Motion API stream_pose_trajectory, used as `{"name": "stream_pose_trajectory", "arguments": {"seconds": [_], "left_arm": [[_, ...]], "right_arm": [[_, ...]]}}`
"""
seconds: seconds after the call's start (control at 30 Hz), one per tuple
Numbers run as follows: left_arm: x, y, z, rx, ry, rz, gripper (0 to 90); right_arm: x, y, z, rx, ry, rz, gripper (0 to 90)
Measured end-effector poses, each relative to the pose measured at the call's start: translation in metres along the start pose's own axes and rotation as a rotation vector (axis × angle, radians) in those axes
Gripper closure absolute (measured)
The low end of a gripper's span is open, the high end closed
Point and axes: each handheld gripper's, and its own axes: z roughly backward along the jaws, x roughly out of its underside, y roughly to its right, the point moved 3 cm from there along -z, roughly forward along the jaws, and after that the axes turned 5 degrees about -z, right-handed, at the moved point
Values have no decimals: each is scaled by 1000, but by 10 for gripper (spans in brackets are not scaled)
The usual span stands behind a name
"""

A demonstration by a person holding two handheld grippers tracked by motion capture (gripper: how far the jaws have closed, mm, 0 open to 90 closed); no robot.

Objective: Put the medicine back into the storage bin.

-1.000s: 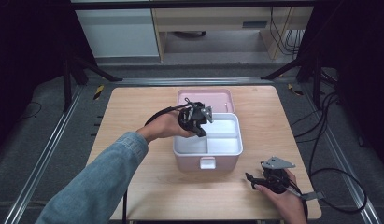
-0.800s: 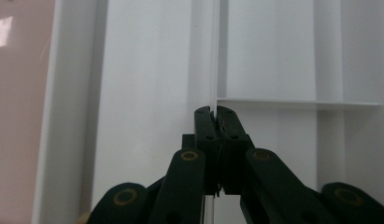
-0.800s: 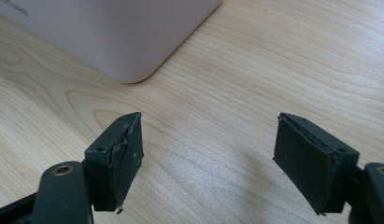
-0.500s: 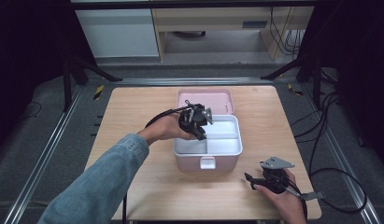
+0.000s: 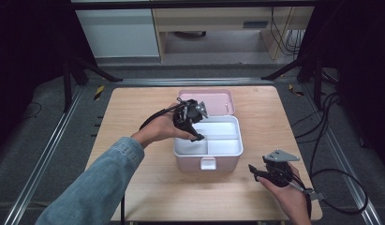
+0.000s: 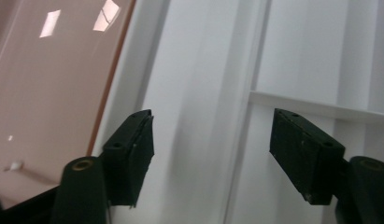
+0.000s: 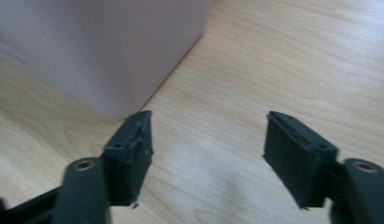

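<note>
A pink box point(image 5: 208, 164) stands mid-table with its lid point(image 5: 213, 101) laid open behind it. A white divided tray point(image 5: 225, 146) sits inside. My left gripper point(image 5: 198, 138) points down into the tray's left compartment. Its jaws have just been opening, and in the left gripper view the gripper point(image 6: 213, 119) is open with nothing between the jaws, over the white tray point(image 6: 203, 70) beside the pink lid point(image 6: 54, 79). My right gripper point(image 5: 253, 171) rests low at the table's front right. Its jaws have just been closing, and in the right gripper view the gripper point(image 7: 208, 119) is open on bare wood, facing the box's corner point(image 7: 110, 51).
The wooden table point(image 5: 134, 108) has bare room left, right and in front of the box. A latch tab point(image 5: 208, 162) juts from the box's front wall. Cables point(image 5: 321, 136) trail off the right edge, over the dark floor and the metal rails around the table.
Both hands have kept their places. At this size the high view shows no clear difference in either gripper's jaws.
</note>
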Motion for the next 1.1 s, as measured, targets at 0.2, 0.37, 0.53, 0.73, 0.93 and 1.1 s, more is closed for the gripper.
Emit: {"name": "stream_pose_trajectory", "arguments": {"seconds": [0.2, 0.37, 0.53, 0.73, 0.93, 1.1], "left_arm": [[5, -7, 15, -80, 25, 78, 161], [10, -17, 26, -147, 51, 173, 157], [16, -29, 37, -190, 93, 244, 203], [22, -48, 41, -204, 115, 333, 248], [32, -68, 39, -230, 132, 416, 291], [44, -81, 36, -261, 130, 470, 319]], "right_arm": [[-28, 5, 4, 26, -4, -20, 483], [-60, 11, 5, 46, -6, -54, 560], [-98, 17, -1, 41, -16, -67, 616], [-138, 24, -22, 19, -34, -44, 575], [-166, 34, -41, 51, -19, -18, 537], [-185, 41, -52, 41, -16, -24, 594]]}}
